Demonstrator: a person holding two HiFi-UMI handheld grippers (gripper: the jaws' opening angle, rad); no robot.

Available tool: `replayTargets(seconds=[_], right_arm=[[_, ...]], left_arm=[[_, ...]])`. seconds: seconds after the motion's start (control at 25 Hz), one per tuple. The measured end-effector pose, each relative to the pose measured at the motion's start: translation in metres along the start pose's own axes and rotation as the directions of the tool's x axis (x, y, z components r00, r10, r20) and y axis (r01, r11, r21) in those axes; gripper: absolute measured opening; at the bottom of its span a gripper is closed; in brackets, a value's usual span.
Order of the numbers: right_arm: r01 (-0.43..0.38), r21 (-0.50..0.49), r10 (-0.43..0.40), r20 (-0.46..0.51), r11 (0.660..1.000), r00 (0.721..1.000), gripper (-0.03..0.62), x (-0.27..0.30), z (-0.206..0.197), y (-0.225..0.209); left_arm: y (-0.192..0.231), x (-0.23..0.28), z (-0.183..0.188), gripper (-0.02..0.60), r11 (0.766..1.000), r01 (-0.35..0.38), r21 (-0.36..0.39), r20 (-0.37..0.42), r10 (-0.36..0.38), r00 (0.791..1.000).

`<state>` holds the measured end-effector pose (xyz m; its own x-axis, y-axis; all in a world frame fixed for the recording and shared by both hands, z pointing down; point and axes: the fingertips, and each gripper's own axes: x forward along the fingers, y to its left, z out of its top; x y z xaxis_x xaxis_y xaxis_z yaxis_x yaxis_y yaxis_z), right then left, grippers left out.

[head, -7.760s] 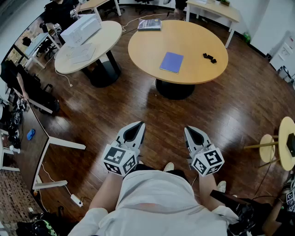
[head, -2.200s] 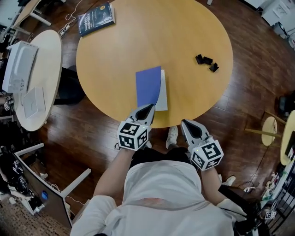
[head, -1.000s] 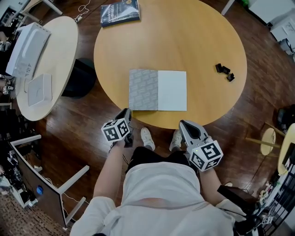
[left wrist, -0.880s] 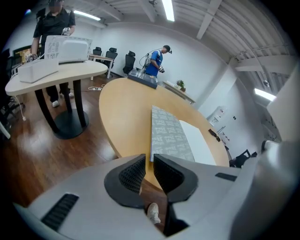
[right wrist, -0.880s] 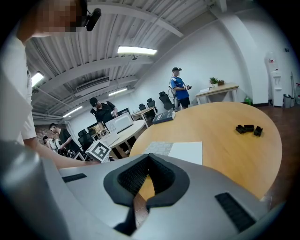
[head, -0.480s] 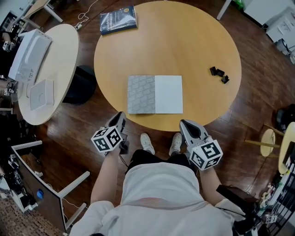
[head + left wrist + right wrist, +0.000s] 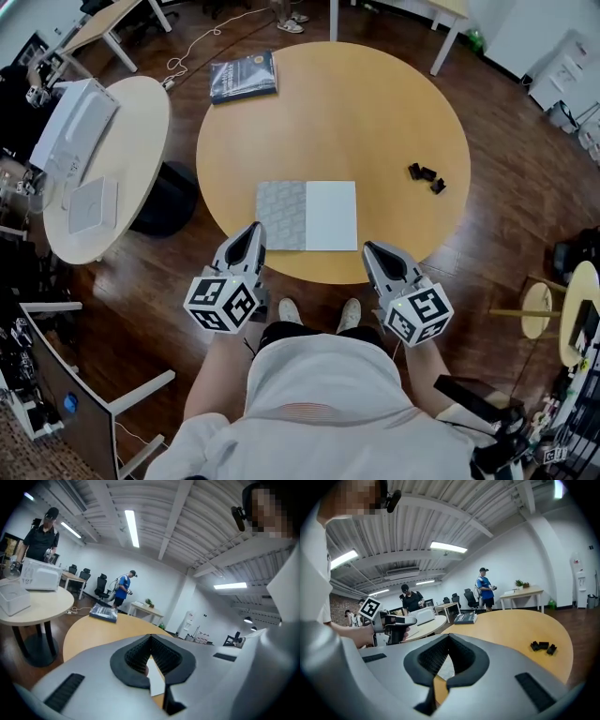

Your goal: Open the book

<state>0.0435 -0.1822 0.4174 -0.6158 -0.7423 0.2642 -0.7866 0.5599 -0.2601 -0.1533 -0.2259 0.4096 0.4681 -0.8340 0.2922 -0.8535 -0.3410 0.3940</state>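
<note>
The book (image 7: 307, 217) lies open and flat near the front edge of the round wooden table (image 7: 375, 112), its left page grey-patterned and its right page white. My left gripper (image 7: 253, 230) hovers just off the table's front edge, at the book's lower left corner, shut and empty. My right gripper (image 7: 370, 249) is held off the edge at the book's lower right, also shut with nothing in it. In the left gripper view the closed left gripper (image 7: 150, 638) shows a strip of the white page (image 7: 156, 680) beyond it. The right gripper view shows the right gripper (image 7: 448, 637) closed too.
A dark blue book (image 7: 243, 76) lies at the table's far left edge. Small black pieces (image 7: 427, 177) sit on its right side. A second round table (image 7: 131, 122) to the left carries white boxes (image 7: 80, 117). People stand at the room's far side (image 7: 486, 588).
The blue cover was turned over and the book now lies open. My left gripper has swung back from the left to the table's edge, pointing at the book. The right gripper has barely moved.
</note>
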Motion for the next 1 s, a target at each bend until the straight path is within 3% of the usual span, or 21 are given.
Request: replayTargets(seconds=[0.2,0.36,0.44,0.6,1.0], right_arm=[[0.003,-0.023,-0.001,0.064,1.000,0.998,-0.003,-0.011,0.037,-0.004],[-0.015,-0.025,0.017,0.111,1.000,0.994,-0.003,-0.016,0.058,-0.002],[-0.018,-0.044,0.024,0.124,0.999,0.992,-0.003,-0.017,0.066,0.000],[-0.014,-0.089,0.027,0.139,0.996,0.990,-0.003,-0.019,0.073,0.005],[-0.004,-0.094,0.020,0.171,0.996,0.985,-0.003,-0.016,0.078,0.003]], left_arm=[[-0.045,-0.008,0.026,0.011,0.992,0.078,0.096,0.054,-0.083,0.995],[-0.074,-0.011,0.037,0.011,0.965,0.104,0.243,0.071,-0.124,0.990],[-0.083,-0.011,0.038,0.011,0.954,0.114,0.276,0.069,-0.138,0.988],[-0.088,-0.012,0.035,0.011,0.954,0.129,0.272,0.058,-0.150,0.987],[-0.084,-0.012,0.029,0.011,0.958,0.136,0.254,0.038,-0.151,0.988]])
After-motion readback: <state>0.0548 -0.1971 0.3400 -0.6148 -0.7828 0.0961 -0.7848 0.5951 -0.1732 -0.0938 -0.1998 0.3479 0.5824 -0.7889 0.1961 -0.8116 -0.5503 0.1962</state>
